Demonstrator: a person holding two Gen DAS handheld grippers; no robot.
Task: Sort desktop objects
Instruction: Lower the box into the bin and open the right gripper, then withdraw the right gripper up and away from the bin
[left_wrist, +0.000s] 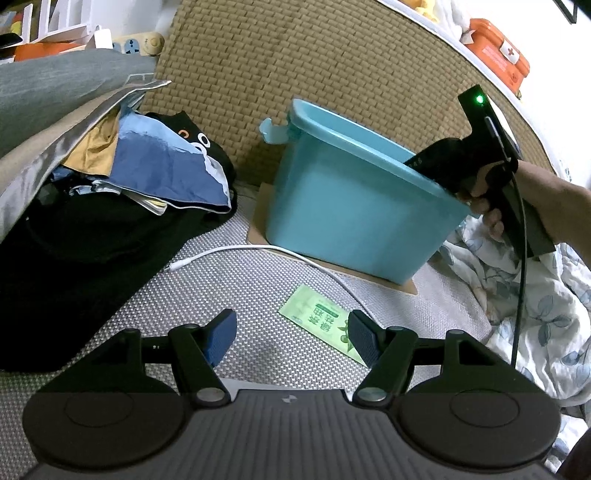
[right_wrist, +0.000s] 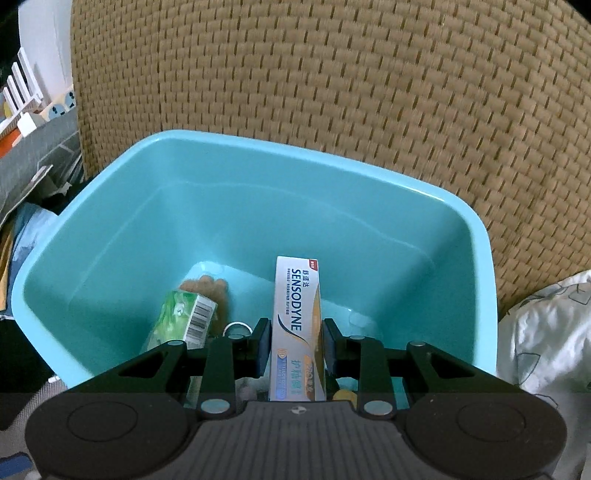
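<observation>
A turquoise plastic bin (left_wrist: 354, 206) stands on a cardboard sheet; I see its inside in the right wrist view (right_wrist: 258, 221). My right gripper (right_wrist: 295, 347) is shut on a white Sensodyne toothpaste box (right_wrist: 298, 317) and holds it over the bin's near edge, pointing inward. A green packet with a barcode (right_wrist: 181, 317) and a brown object (right_wrist: 207, 288) lie in the bin. My left gripper (left_wrist: 291, 336) is open above the grey mat, beside a flat green sachet (left_wrist: 321, 321). The right gripper's body (left_wrist: 491, 155) shows at the bin's right rim.
A white cable (left_wrist: 258, 251) runs across the grey mat (left_wrist: 221, 280). Folded clothes and a black bag (left_wrist: 110, 206) lie at the left. A woven headboard (left_wrist: 332, 66) stands behind the bin. Floral bedding (left_wrist: 535, 302) lies at the right.
</observation>
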